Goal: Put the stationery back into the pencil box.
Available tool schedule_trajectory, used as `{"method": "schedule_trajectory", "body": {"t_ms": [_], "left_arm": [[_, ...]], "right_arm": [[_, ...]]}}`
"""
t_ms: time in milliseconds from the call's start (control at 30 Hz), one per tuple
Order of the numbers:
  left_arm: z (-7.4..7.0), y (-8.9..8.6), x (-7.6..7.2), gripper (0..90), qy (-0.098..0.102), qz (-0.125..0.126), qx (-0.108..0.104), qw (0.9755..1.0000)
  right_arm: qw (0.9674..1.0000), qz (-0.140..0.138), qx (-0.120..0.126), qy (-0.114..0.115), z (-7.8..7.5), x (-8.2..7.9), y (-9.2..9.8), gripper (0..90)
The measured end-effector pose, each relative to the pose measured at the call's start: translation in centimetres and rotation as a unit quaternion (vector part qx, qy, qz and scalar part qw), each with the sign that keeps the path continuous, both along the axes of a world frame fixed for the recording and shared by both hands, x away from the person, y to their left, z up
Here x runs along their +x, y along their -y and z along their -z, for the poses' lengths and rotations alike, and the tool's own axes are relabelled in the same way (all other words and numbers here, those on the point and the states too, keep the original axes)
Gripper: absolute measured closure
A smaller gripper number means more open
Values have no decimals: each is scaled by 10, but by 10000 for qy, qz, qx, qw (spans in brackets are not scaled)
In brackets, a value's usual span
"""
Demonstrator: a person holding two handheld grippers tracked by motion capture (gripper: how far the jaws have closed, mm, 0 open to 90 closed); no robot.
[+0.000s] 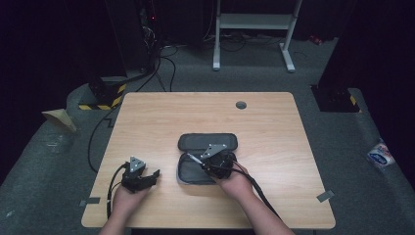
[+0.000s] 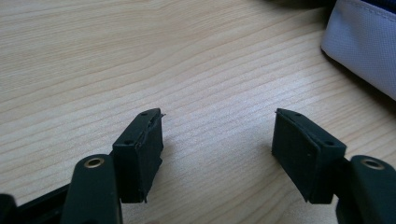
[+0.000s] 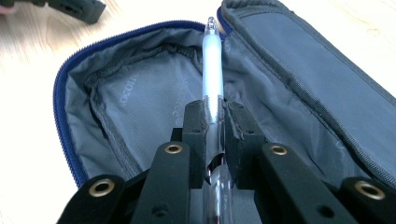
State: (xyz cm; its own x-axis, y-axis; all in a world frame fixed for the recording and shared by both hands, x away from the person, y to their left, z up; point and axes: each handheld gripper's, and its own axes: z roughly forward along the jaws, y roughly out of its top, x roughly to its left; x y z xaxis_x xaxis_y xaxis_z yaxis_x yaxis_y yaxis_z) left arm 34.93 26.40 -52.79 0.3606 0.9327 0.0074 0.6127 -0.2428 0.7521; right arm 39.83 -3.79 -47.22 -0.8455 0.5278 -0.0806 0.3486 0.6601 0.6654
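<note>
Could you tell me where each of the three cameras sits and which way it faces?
High view: above the person's side, looking forward and down on the table; forearms and both tools show.
Left gripper view: on the left tool, facing bare wood, jaws apart.
Right gripper view: on the right tool, clamping a pen over the open pencil case.
Shared: high and right gripper views show pen and case.
</note>
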Motion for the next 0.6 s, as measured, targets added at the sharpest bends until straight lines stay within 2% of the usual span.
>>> {"method": "schedule_trajectory", "body": {"t_ms": [100, 233, 300, 367, 600], "left_arm": [[0, 0, 0, 338, -1, -1, 2, 10000], [0, 0, 0, 338, -1, 0, 3, 10000], [0, 0, 0, 338, 10, -8, -10, 10000], [0, 0, 0, 338, 11, -5, -9, 10000], [0, 0, 1, 338, 8, -1, -8, 10000]], "right_arm": [[10000, -75, -48, -14, 1, -2, 0, 783], [9997, -217, -97, 94, 0, -6, 1, 771], [9997, -154, -92, 174, -1, -7, 2, 736], [9999, -78, -36, 144, -3, -8, 4, 737], [9996, 112, 98, 245, -8, -10, 12, 712]]}}
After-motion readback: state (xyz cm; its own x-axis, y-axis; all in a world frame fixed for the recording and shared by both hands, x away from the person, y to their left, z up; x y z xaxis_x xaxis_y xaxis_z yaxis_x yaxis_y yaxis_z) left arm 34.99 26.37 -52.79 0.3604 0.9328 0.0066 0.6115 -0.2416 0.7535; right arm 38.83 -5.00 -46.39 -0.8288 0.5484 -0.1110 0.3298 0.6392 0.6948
